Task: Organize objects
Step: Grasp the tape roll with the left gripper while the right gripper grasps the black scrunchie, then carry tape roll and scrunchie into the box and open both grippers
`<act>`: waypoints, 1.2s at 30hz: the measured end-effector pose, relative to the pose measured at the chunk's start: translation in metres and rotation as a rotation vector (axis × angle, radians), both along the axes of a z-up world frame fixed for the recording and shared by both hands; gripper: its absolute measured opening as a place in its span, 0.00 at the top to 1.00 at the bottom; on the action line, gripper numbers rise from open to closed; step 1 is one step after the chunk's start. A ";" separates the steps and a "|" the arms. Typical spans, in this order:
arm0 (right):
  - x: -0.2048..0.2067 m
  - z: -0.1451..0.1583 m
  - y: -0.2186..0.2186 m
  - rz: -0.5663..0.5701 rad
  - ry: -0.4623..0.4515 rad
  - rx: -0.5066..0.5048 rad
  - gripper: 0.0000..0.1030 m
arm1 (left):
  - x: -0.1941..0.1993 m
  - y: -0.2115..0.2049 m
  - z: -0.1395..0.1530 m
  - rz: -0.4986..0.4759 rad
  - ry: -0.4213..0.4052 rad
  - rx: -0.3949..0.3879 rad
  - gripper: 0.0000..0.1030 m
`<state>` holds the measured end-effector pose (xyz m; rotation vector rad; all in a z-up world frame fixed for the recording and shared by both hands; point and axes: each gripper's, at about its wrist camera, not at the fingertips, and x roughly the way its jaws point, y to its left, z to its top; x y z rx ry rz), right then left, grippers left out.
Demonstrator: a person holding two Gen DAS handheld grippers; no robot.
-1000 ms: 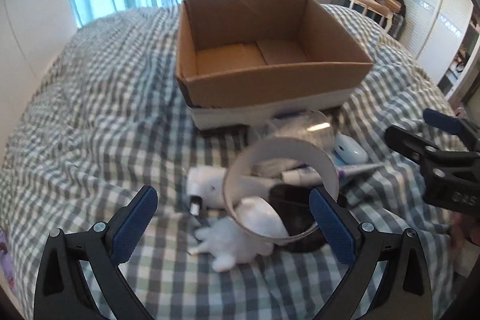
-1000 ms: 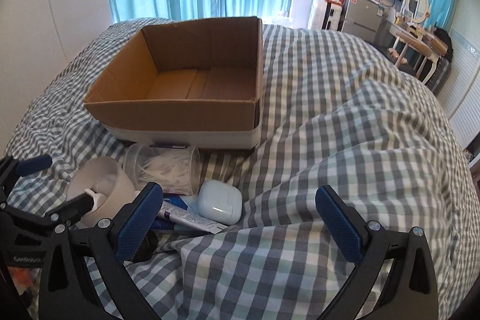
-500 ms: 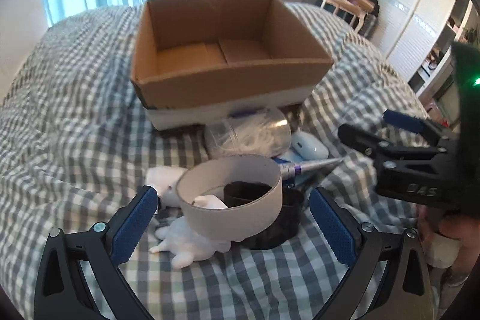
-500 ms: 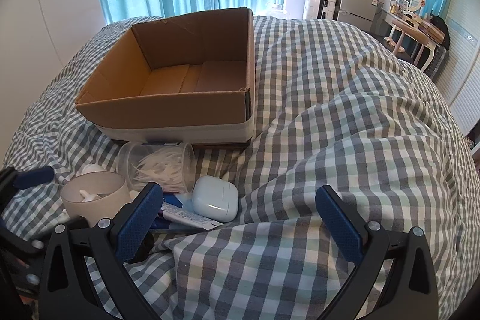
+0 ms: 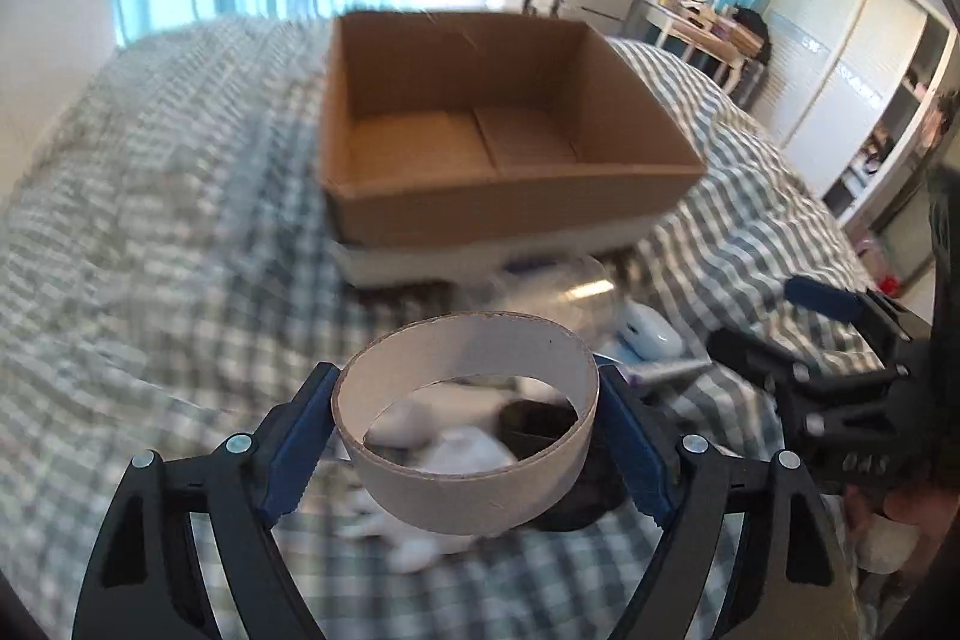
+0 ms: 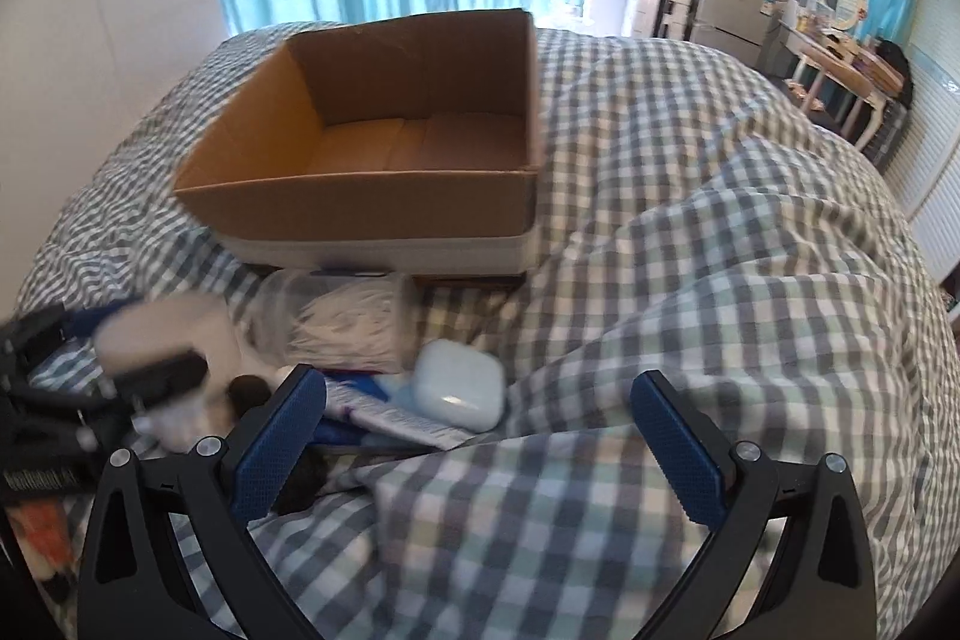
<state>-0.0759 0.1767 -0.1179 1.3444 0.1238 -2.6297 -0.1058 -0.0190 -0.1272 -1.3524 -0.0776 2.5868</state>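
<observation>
My left gripper [image 5: 467,436] is shut on a white cardboard ring [image 5: 474,484] and holds it above the bed, in front of the open cardboard box [image 5: 480,214]. The box is empty; it also shows in the right wrist view [image 6: 372,208]. Under the ring lie a white plush toy [image 5: 414,544] and a black ring [image 5: 576,496], both blurred. My right gripper [image 6: 477,424] is open and empty over the checked duvet. Just beyond it lie a white earbud case [image 6: 459,391], a tube [image 6: 396,421] and a clear jar of cotton swabs [image 6: 342,322].
The checked duvet [image 6: 690,280] covers the whole bed, with a raised fold on the right. The right gripper shows at the right edge of the left wrist view [image 5: 834,340]. Curtained windows, a television and a dressing table stand beyond the bed.
My left gripper has closed on the white ring and lifted it off the pile toward the box. The right gripper has barely moved.
</observation>
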 end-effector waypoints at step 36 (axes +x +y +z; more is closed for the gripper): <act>0.047 0.004 -0.085 0.308 0.008 0.088 0.56 | 0.043 -0.038 0.026 0.073 0.095 -0.118 0.17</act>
